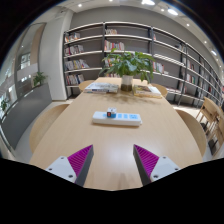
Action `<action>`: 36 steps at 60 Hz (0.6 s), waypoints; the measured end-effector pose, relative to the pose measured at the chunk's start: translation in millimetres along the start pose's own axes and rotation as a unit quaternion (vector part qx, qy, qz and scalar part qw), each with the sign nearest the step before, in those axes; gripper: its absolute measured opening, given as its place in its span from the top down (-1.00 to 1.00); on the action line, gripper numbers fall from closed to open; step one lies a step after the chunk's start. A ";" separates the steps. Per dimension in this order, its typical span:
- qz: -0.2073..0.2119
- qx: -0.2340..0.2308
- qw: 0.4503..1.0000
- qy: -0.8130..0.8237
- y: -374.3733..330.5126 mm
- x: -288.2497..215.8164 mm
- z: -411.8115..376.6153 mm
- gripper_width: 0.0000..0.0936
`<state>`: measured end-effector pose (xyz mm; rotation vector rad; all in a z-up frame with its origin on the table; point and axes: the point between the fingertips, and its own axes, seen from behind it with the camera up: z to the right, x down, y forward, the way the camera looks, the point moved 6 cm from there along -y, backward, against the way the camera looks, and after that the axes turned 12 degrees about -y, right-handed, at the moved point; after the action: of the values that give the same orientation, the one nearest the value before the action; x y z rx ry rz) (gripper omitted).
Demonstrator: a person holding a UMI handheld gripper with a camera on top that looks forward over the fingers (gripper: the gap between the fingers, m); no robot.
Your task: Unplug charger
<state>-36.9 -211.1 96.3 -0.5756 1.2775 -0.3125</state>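
Your target, the power strip [117, 118], lies flat on the wooden table [60, 135], beyond your fingers and roughly centred between them, well apart from both. Its long axis runs across your line of sight, side to side, with a slight tilt so its right end sits a touch nearer you. A small dark charger [111, 112] stands plugged into it, left of the strip's middle; you cannot tell its shape more closely than that.

Further back on the table you see some papers or books [102, 87] lying flat, then to their right a pot [127, 82] holding a leafy green plant [128, 64]. Behind everything, the bookshelves [105, 48] hold rows of books along the wall, and a chair [211, 112] stands off the table's right side.

Your gripper [113, 163] is released: the fingers stand wide apart, the magenta pads [80, 160] facing each other with bare tabletop between them. They hold nothing and touch nothing.
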 end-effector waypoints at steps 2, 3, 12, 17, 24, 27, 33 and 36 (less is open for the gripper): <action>0.001 0.002 1.000 0.000 17.1 -9.6 -2.5 -0.69; 0.000 0.002 1.000 0.000 24.8 -16.3 -1.9 -0.69; -0.005 0.016 1.000 0.000 103.2 -62.3 -1.2 -0.65; -0.003 0.024 1.000 0.003 133.9 -82.6 5.7 -0.64; -0.018 0.030 0.999 -0.003 170.1 -89.7 12.4 -0.52; -0.022 0.031 0.999 0.001 179.7 -89.6 13.5 -0.34; -0.021 0.028 0.999 0.014 195.5 -89.2 15.7 0.37; -0.009 0.029 0.999 0.022 192.4 -88.1 13.2 0.46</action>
<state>-66.4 -4.2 61.0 -0.5329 1.3026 -0.3790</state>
